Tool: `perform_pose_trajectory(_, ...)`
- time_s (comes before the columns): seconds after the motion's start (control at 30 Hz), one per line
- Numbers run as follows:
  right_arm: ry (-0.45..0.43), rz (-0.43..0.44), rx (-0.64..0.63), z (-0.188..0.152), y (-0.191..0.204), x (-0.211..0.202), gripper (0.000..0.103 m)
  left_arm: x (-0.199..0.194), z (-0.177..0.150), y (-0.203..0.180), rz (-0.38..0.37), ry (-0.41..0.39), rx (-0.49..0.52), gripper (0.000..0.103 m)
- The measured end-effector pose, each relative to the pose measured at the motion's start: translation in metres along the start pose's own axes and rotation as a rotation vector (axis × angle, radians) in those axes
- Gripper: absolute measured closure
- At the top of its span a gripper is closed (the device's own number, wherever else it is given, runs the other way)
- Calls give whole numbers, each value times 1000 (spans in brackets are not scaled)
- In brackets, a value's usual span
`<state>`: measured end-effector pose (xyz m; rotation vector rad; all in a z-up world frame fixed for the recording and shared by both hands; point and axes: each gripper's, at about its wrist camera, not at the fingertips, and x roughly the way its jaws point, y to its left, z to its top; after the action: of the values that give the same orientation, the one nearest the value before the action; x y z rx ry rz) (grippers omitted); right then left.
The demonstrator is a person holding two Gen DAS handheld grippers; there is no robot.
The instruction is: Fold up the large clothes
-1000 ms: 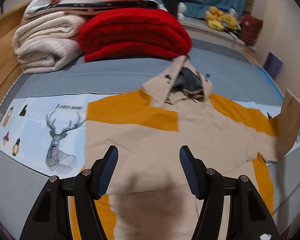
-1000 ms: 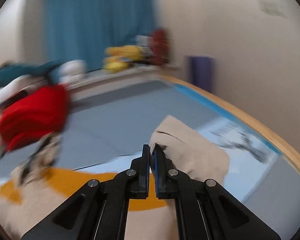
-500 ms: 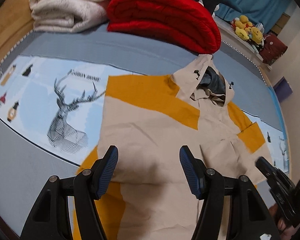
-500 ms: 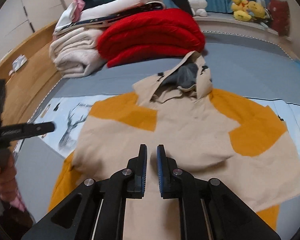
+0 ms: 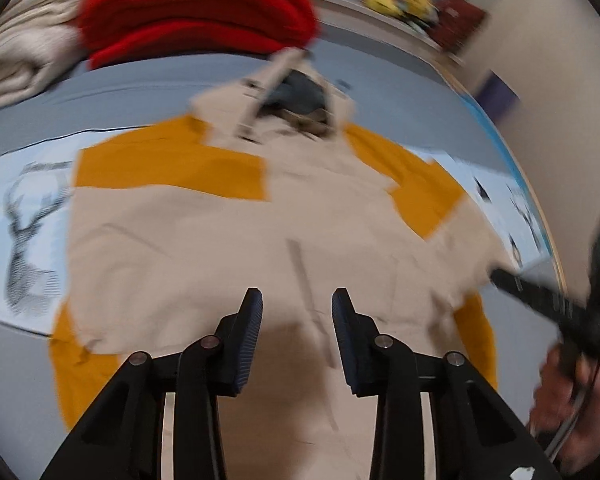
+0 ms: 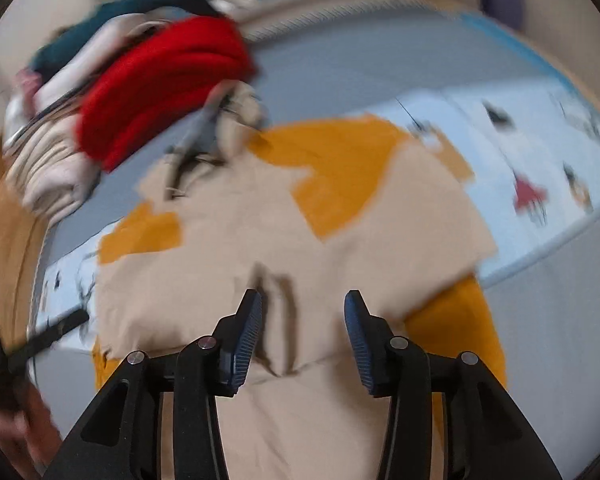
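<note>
Beige-and-orange jacket (image 5: 228,248) lies flat on the bed (image 5: 148,80), collar toward the red blanket (image 5: 196,12). Your left tool (image 5: 296,320) is closing, your right tool (image 6: 302,320) opening; both hover above the cloth, gripping nothing. Bare bed sheet borders both side edges.

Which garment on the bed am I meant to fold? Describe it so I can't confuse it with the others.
Start from the grey bed cover; beyond it sits a pile of folded things, including a thick red knit blanket and cream ones. In front of that pile lies the beige hooded jacket with mustard-yellow patches. It is the only piece spread flat, not stacked.
</note>
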<state>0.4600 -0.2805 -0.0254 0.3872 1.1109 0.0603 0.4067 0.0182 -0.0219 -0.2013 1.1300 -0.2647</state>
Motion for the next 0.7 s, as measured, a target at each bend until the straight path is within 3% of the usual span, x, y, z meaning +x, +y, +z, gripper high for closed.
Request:
perform_pose_trajectory(0.17,56,-17,134,10,-40,23,58,34,-18,-53,-27,38,135,62)
perform_pose_trajectory(0.23,96,-10,177,10,-55,35,58,49,-22,-62,-17,51,138,47)
perform_pose_trajectory(0.4,156,-42,238,6,-76,57,58,72,-27,-72,-16,61,106,45)
perform_pose_trajectory(0.53,153,-47,237,8,-76,60,58,80,-29,-80,-3,45,110,45)
perform_pose_trajectory(0.57,147,-50,229,8,-74,59,66,83,-30,-83,5,45,113,45)
perform_pose_trajectory(0.6,144,-45,217,7,-70,59,84,84,-31,-85,13,42,116,45)
perform_pose_trajectory(0.7,136,-16,194,6,-62,58,98,89,-31,-90,26,33,118,45)
